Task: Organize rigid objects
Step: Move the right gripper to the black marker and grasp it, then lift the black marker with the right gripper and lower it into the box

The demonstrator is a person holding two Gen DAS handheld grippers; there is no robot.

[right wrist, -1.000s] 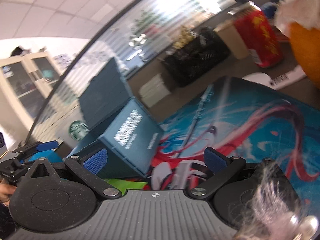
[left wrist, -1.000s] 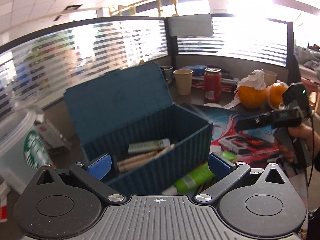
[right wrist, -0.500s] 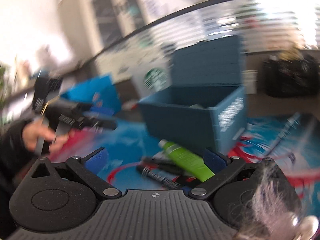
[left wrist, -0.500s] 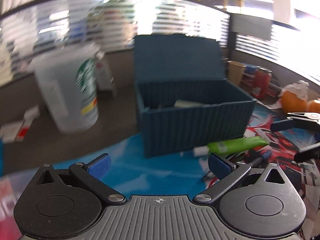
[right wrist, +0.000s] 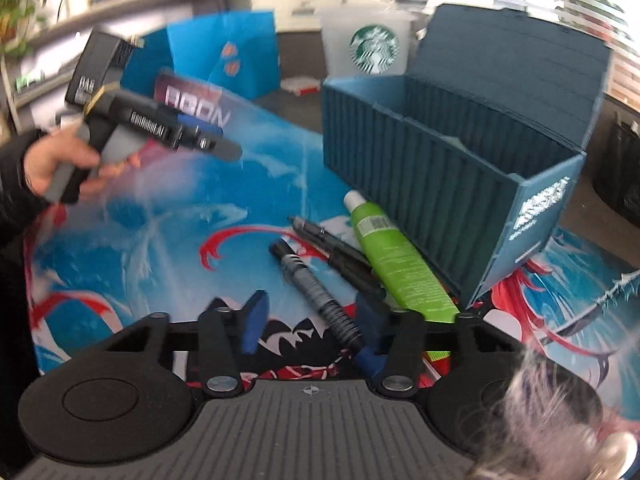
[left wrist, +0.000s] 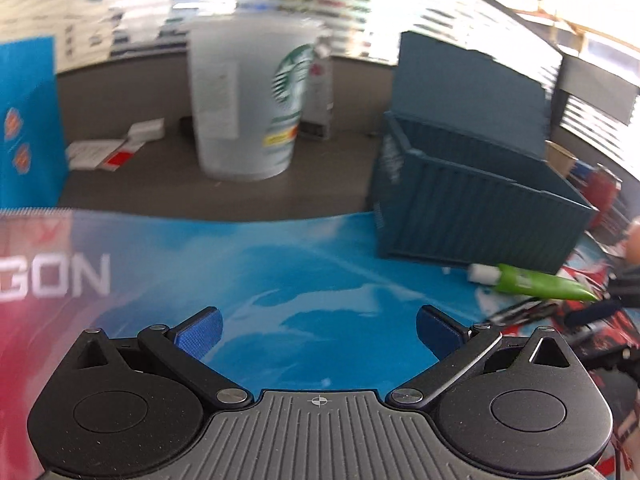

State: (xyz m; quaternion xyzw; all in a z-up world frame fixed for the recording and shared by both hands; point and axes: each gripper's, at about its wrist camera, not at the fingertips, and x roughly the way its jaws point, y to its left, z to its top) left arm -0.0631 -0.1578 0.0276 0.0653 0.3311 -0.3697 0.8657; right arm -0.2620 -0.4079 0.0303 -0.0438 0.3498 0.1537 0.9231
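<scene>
A dark teal container-style box [right wrist: 452,164] stands open on the printed blue mat [right wrist: 168,216]; it also shows in the left wrist view [left wrist: 472,216]. A green tube [right wrist: 396,256] and several black pens [right wrist: 320,284] lie on the mat in front of the box. My right gripper [right wrist: 310,330] hovers low over the near end of a pen, its jaws partly closed but holding nothing. My left gripper [left wrist: 318,330] is open and empty above the bare mat, left of the box; it also shows in the right wrist view [right wrist: 188,136]. The green tube [left wrist: 536,282] lies at its right.
A large Starbucks cup [left wrist: 256,92] stands behind the mat, left of the box. A blue paper bag [right wrist: 236,52] stands at the back left. Small packets [left wrist: 112,148] lie on the grey table beside the cup.
Both grippers swung left and down toward the mat. The right gripper's jaws narrowed over the pens. The left gripper moved away from the box to the bare mat.
</scene>
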